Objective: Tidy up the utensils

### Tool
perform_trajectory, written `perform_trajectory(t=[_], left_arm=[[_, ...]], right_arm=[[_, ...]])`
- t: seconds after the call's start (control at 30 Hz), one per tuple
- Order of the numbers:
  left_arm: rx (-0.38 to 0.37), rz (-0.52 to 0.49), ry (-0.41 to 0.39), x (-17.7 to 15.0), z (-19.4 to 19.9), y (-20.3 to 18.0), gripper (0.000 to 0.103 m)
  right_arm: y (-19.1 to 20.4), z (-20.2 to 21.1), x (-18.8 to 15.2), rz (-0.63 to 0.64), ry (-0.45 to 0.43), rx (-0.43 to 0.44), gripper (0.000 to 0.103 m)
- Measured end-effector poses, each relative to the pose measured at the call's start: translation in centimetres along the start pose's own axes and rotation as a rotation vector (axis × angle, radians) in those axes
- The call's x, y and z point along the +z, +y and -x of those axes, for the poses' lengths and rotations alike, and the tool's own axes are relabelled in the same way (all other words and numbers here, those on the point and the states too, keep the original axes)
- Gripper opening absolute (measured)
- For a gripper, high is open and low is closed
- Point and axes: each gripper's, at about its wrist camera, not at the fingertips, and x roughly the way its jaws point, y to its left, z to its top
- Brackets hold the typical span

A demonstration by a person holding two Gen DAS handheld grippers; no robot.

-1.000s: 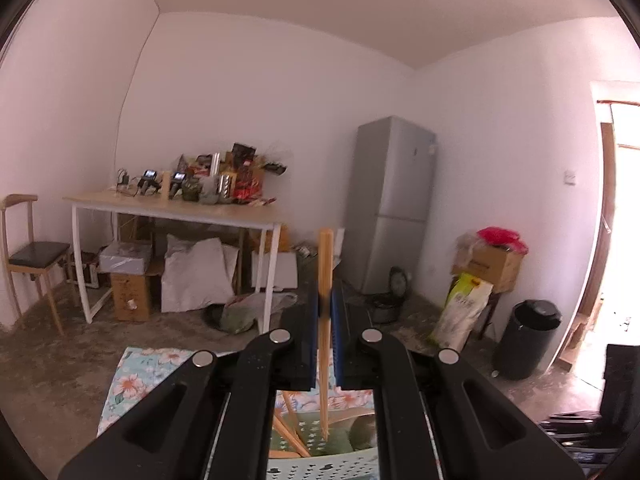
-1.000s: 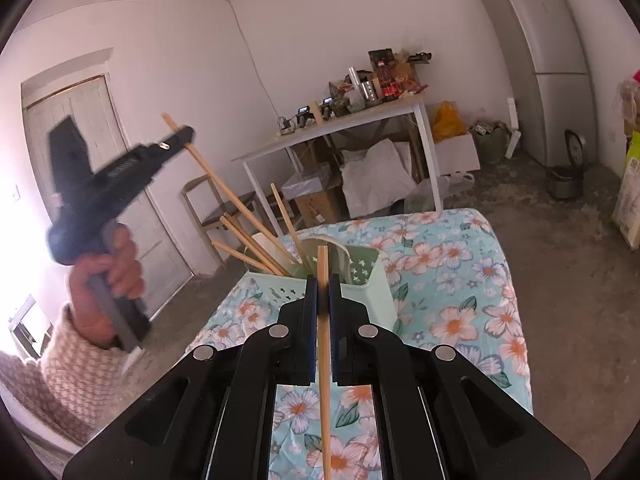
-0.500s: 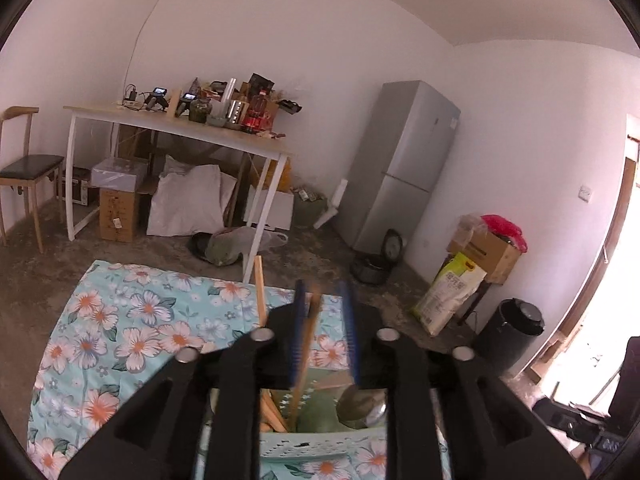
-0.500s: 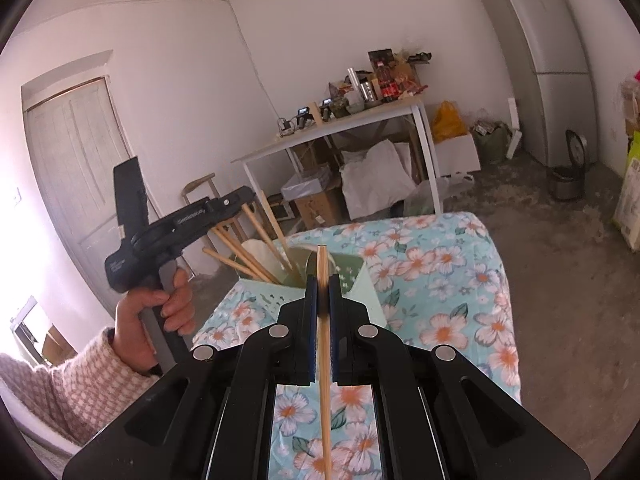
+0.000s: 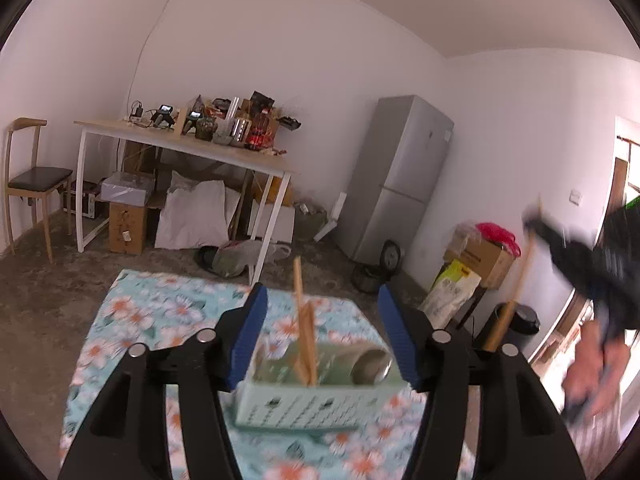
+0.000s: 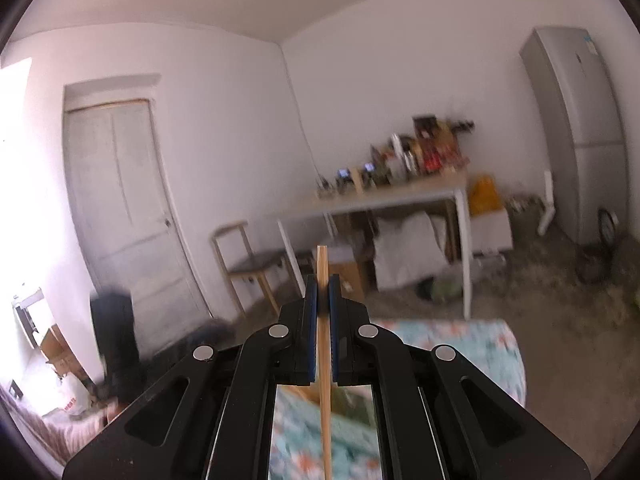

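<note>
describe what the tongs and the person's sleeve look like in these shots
Both tongs are matte black plastic linkages with round silver pivot pins and slotted cut-outs in the outer arms. The left tongs and right tongs carry ribbed blue pads on the inner faces. No cables or markings show. The sleeve is too blurred to describe.

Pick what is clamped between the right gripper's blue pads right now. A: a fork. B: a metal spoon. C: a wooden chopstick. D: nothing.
C: in the right wrist view the right gripper has its pads closed on a thin wooden chopstick that runs upright between them.
</note>
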Motion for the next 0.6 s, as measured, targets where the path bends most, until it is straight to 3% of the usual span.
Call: perform_trajectory(t=[0.1, 0.27, 0.47, 0.6], left_arm=[[0.021, -0.014, 0.042, -1.6, 1.5, 1.1, 0.066], [0.085, -0.004, 0.124, -5.0, 3.1, 2.9, 0.076], [0.158, 0.034, 0.194, -8.6, 4.2, 4.2, 0.084], [0.187, 0.048, 0.198, -9.3, 4.5, 4.6, 0.087]], right_arm=[[0.8, -1.3, 1.9, 0.033, -0.057, 0.034, 0.004], [1.3, -5.5, 2.4, 0.087, -0.060, 0.049, 0.004], [0.7, -10.0, -0.7, 0.139, 0.002, 0.025, 0.004], [0.0, -12.6, -3.9, 0.202, 0.103, -0.038, 0.004]])
